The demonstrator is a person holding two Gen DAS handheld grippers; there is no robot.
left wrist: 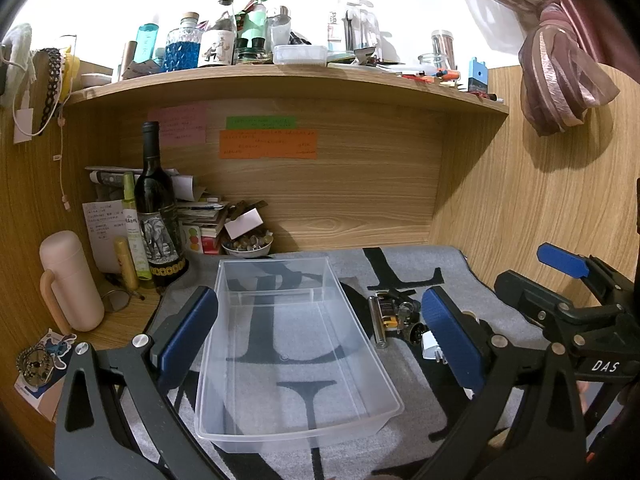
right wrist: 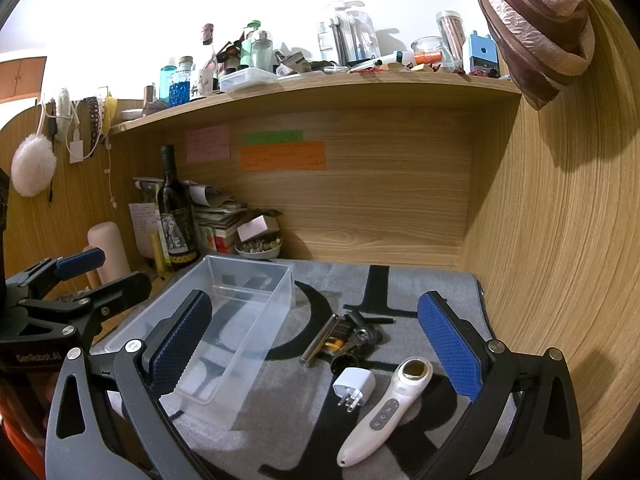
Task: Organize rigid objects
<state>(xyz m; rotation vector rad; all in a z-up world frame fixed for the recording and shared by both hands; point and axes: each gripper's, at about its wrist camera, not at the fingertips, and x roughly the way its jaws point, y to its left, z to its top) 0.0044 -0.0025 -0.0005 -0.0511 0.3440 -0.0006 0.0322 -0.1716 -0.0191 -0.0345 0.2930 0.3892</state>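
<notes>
On the grey mat with its big black letters, which covers the tabletop in this wooden alcove, I hold both claws apart and empty. My left claw straddles the clear plastic bin, one blue pad on each side of it without touching the walls; I judge it is there to steady the bin or simply to wait while the other claw fetches. The bin holds nothing yet, so the sorting has not begun.

My right claw hovers over the loose things, which lie together just to the right of the bin, probably heaped there so they are a short carry away. Nearest me lies a white handheld device with a round head and grey buttons, tilted across the mat. Just beside it sits a white plug adapter, prongs pointing toward me. Behind them are a metal cylinder, lying on its side, and a dark tangle of small parts with a yellow piece in it; what those are I cannot tell.

As for writing: the body of my left claw reads "GenRobot.AI" in the right wrist view, and my right claw shows "DAS" in the left wrist view. A wine bottle in the back corner carries an elephant label. Pink, green and orange notes on the back wall bear handwriting too small to read.
</notes>
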